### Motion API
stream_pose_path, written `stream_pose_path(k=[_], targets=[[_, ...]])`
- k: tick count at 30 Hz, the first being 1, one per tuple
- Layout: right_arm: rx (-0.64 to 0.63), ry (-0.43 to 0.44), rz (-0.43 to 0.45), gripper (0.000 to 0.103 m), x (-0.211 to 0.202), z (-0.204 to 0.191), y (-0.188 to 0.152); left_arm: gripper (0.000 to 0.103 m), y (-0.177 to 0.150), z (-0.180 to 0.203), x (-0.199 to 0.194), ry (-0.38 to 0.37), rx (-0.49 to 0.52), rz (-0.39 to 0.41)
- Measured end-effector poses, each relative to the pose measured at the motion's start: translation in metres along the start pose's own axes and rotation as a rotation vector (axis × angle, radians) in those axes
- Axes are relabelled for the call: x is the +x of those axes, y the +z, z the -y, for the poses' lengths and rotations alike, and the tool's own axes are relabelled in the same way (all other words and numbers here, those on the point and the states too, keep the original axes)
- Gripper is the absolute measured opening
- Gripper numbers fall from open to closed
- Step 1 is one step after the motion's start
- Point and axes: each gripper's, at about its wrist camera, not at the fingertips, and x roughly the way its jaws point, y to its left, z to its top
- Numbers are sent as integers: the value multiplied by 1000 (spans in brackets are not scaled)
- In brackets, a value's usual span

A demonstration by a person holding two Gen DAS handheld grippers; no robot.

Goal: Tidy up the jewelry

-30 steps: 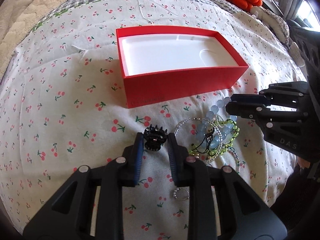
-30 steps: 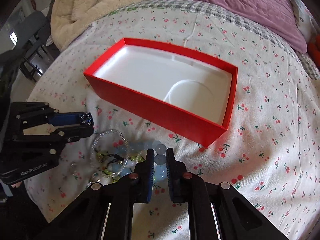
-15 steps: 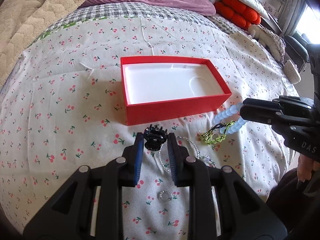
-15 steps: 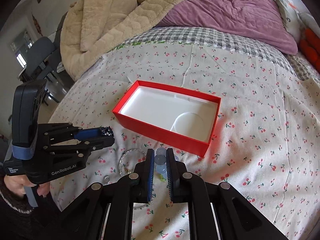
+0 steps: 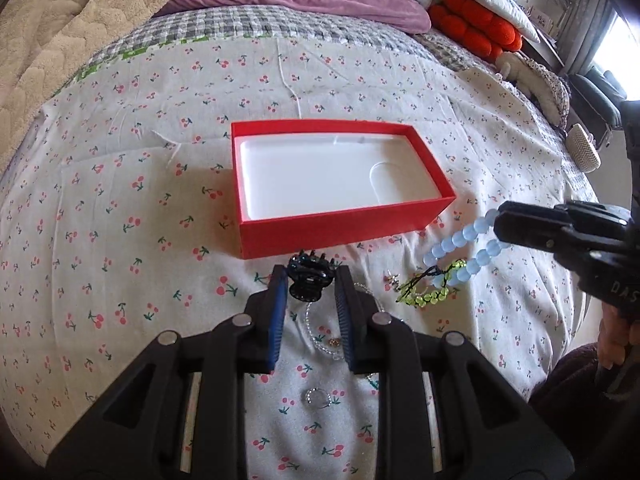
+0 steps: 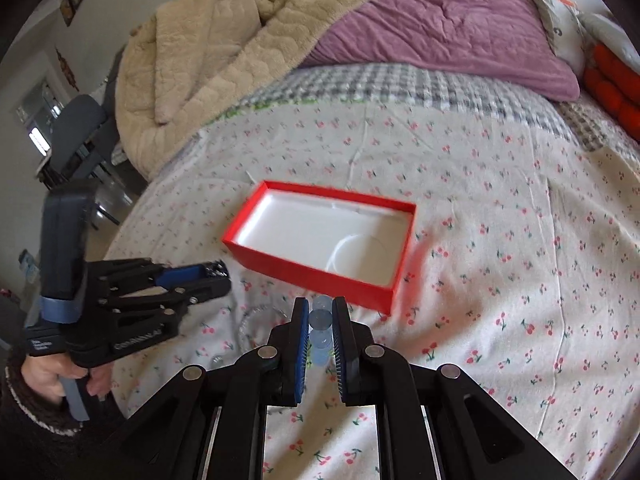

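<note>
Two grippers above cherry-print bedspread (image 5: 120, 200), left gripper (image 5: 311, 280) clamping black hair claw (image 5: 308, 280), right gripper (image 6: 320, 312) pinching pale blue bead bracelet (image 5: 460, 240), red box (image 5: 340, 228) beyond.

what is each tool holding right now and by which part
The left tool clamps the small black plastic claw hair clip by its sides. The right tool pinches the pale blue round-bead bracelet at its top beads.

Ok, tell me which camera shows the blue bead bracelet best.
The left wrist view: the blue bead bracelet hangs as a full loop from the right gripper. The right wrist view shows only a few beads pinched between that gripper's fingers.
</note>
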Motion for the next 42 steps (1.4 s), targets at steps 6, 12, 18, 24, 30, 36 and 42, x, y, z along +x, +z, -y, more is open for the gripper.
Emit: stream_pose_path(k=[6, 12, 18, 24, 30, 36, 42], targets=[[-2, 50, 18, 12, -5, -2, -3, 26, 0, 4, -2, -5, 14, 4], [-26, 53, 40, 12, -16, -8, -3, 26, -1, 1, 1, 6, 8, -9], [-10, 83, 8, 12, -10, -4, -8, 26, -2, 0, 1, 8, 10, -7], [-5, 69, 6, 12, -9, 0, -6, 26, -2, 1, 3, 10, 10, -17], [12, -53, -116, 12, 27, 17, -14, 26, -3, 2, 2, 11, 16, -20], [38, -154, -197, 13, 44, 39, -21, 26, -4, 1, 3, 9, 19, -26], [-20, -66, -174, 17, 37, 24, -23, 26, -6, -3, 3, 16, 12, -28]])
